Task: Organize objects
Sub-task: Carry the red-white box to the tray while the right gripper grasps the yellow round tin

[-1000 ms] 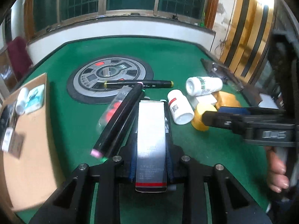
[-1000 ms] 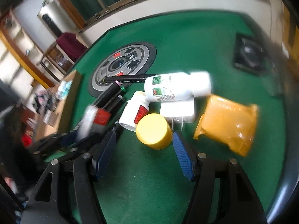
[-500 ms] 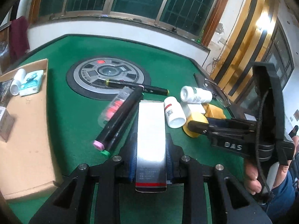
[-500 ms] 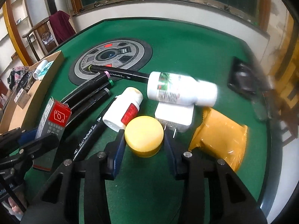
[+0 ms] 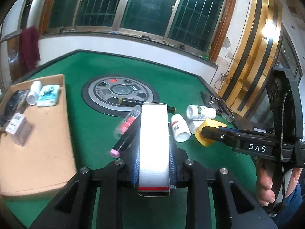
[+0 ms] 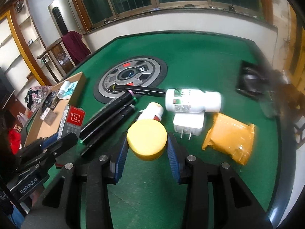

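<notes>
- Green felt table [image 6: 200, 66] carries black markers [image 6: 108, 118], two white bottles, a white charger [image 6: 188, 123] and an orange pouch [image 6: 230, 135]; a cardboard tray [image 5: 38, 143] sits at its left.
- Left gripper [image 5: 154, 169] grips a silver carton [image 5: 154, 143].
- Right gripper [image 6: 146, 152] is now clamped on the yellow jar [image 6: 146, 137], its jaws wide a second ago.
- Black case [image 6: 251, 80] at the far edge is blurred.

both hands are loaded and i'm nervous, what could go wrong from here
The round yellow lidded jar is pinched only across its curved sides in the right gripper, so it could slip. It may also clip the small white red-labelled bottle behind it. The tall silver box overhangs the left gripper and could tilt.
</notes>
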Tool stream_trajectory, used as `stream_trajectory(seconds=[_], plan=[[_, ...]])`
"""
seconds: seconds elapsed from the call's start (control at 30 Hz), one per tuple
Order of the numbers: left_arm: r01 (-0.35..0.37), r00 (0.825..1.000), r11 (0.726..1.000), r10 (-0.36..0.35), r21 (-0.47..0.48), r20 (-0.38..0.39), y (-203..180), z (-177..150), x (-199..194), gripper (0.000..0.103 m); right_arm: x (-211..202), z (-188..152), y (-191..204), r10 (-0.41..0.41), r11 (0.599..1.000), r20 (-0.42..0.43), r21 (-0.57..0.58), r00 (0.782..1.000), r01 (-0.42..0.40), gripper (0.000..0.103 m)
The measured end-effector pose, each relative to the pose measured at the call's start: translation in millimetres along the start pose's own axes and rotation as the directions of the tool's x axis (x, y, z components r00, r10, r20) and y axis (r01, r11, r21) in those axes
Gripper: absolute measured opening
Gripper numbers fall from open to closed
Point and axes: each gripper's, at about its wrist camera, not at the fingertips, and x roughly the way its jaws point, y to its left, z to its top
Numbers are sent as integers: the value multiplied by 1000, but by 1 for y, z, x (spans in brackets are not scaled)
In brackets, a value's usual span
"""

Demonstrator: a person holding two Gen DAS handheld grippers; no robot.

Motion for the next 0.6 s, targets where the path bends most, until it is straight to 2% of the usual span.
stream_trajectory(seconds=[0.27, 0.43, 0.6], plan=[[-45, 994, 999, 48, -30, 100, 27, 7, -50, 23, -10, -2, 26, 80, 997, 8, -1, 997, -80, 37], [-102, 984, 991, 113, -86, 135, 58, 5, -76, 23, -8, 2, 75, 157, 986, 4, -50, 988, -156, 37], [-182, 964, 973, 204, -140, 169, 94, -3, -103, 23, 3, 11, 136, 212, 968, -17, -134, 977, -213, 38]])
